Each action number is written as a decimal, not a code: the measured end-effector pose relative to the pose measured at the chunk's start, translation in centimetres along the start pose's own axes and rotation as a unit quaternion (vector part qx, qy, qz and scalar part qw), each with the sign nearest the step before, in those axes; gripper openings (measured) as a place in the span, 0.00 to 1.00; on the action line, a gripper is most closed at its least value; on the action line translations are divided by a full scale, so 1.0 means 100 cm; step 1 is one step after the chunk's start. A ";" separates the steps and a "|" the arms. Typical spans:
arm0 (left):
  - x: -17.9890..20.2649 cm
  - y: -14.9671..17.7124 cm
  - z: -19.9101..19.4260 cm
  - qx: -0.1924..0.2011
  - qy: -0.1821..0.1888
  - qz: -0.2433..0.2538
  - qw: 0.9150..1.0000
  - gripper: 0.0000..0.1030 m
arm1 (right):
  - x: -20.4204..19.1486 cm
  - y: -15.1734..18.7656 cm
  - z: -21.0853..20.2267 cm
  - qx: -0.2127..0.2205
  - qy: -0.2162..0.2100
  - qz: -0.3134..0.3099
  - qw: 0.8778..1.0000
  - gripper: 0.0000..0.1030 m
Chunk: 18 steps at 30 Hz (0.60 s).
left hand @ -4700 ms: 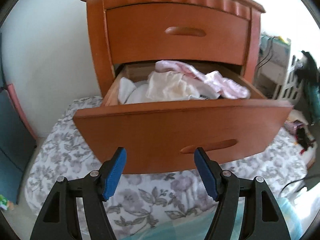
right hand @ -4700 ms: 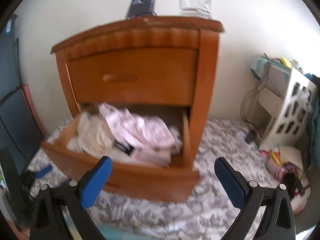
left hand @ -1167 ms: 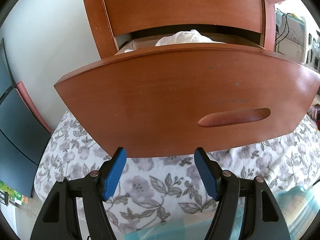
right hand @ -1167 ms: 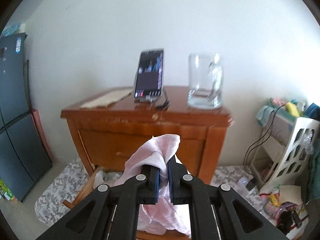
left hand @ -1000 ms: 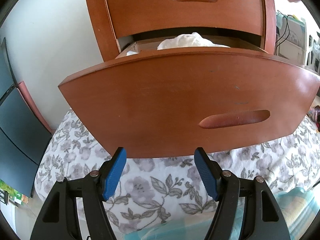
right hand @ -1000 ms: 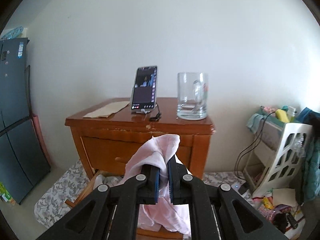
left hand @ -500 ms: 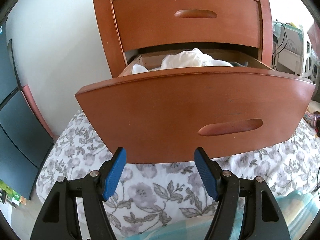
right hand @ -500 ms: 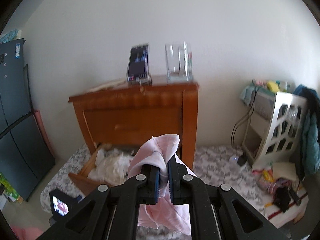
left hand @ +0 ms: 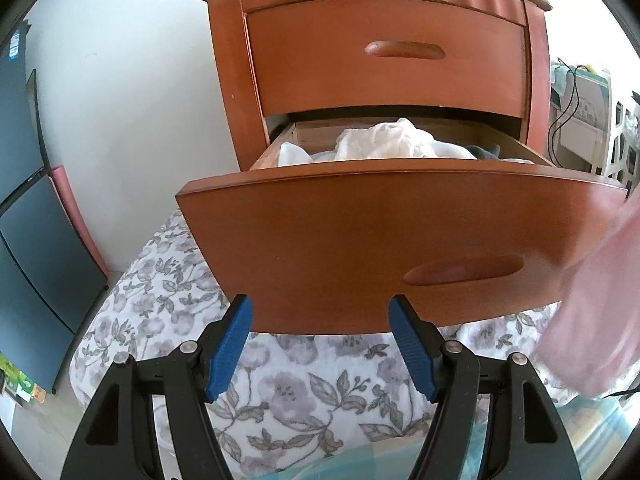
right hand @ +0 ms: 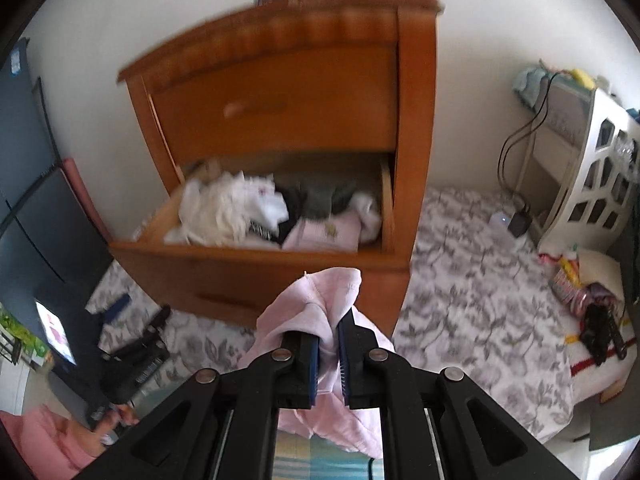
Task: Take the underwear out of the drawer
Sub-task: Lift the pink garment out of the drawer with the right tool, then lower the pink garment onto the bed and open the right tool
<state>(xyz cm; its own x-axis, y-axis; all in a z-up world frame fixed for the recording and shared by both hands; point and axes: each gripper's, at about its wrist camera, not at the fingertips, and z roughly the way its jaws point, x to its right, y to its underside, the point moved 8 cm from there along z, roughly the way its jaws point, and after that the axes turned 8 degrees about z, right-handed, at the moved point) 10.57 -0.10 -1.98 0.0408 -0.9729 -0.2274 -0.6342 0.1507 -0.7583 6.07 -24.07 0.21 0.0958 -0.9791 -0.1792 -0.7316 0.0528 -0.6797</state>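
Pink underwear [right hand: 316, 308] is being gripped between the pads of the right tool [right hand: 328, 354], clear of the open drawer [right hand: 256, 264] and in front of it. The left tool [left hand: 320, 344] is being held open, empty, below the drawer front.

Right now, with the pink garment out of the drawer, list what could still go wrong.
1. The right tongs pinch only a fold of the pink underwear; most hangs loose and might slip.
2. The open drawer juts out just ahead of the open left tongs, which could knock it.
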 end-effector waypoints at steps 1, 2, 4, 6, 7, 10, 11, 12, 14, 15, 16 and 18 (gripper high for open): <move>0.001 0.001 0.001 -0.003 0.001 0.002 1.000 0.69 | -0.001 0.005 0.008 -0.011 0.000 0.000 1.000 0.10; 0.003 0.002 0.002 -0.009 0.007 0.006 1.000 0.69 | -0.002 0.011 0.016 -0.023 0.001 0.000 1.000 0.10; 0.006 0.005 0.005 -0.019 0.018 0.011 1.000 0.69 | -0.003 0.021 0.031 -0.043 0.004 -0.004 0.999 0.10; 0.007 0.005 0.006 -0.019 0.021 0.009 1.000 0.69 | -0.004 0.026 0.043 -0.057 0.006 -0.004 0.998 0.10; 0.006 0.005 0.007 -0.019 0.023 0.007 1.000 0.69 | -0.004 0.028 0.046 -0.062 0.006 -0.004 0.998 0.10; 0.003 0.005 0.007 -0.016 0.022 -0.003 1.000 0.69 | -0.005 0.035 0.063 -0.080 0.009 -0.003 0.997 0.10; 0.001 0.005 0.007 -0.014 0.022 -0.008 1.000 0.69 | -0.005 0.037 0.069 -0.087 0.010 -0.004 0.996 0.10; 0.000 0.004 0.007 -0.012 0.022 -0.012 1.000 0.69 | -0.006 0.040 0.075 -0.094 0.011 -0.006 0.996 0.10; -0.003 0.004 0.007 -0.010 0.023 -0.019 1.000 0.69 | -0.007 0.044 0.084 -0.105 0.011 -0.008 0.994 0.10; -0.003 0.004 0.008 -0.011 0.023 -0.021 0.999 0.69 | -0.007 0.046 0.087 -0.110 0.012 -0.008 0.994 0.10; -0.003 0.004 0.009 -0.013 0.024 -0.022 0.999 0.69 | -0.006 0.047 0.092 -0.115 0.012 -0.008 0.993 0.10; -0.003 0.005 0.013 -0.021 0.026 -0.021 0.999 0.69 | -0.007 0.051 0.102 -0.125 0.014 -0.007 0.992 0.10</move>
<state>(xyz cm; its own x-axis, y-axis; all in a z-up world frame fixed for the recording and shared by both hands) 11.29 0.48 -3.10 0.0286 -0.9862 -0.1632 -0.6653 0.1031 -0.7394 9.12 -21.13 -10.37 0.0911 -0.9848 -0.1477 -0.8753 -0.0084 -0.4836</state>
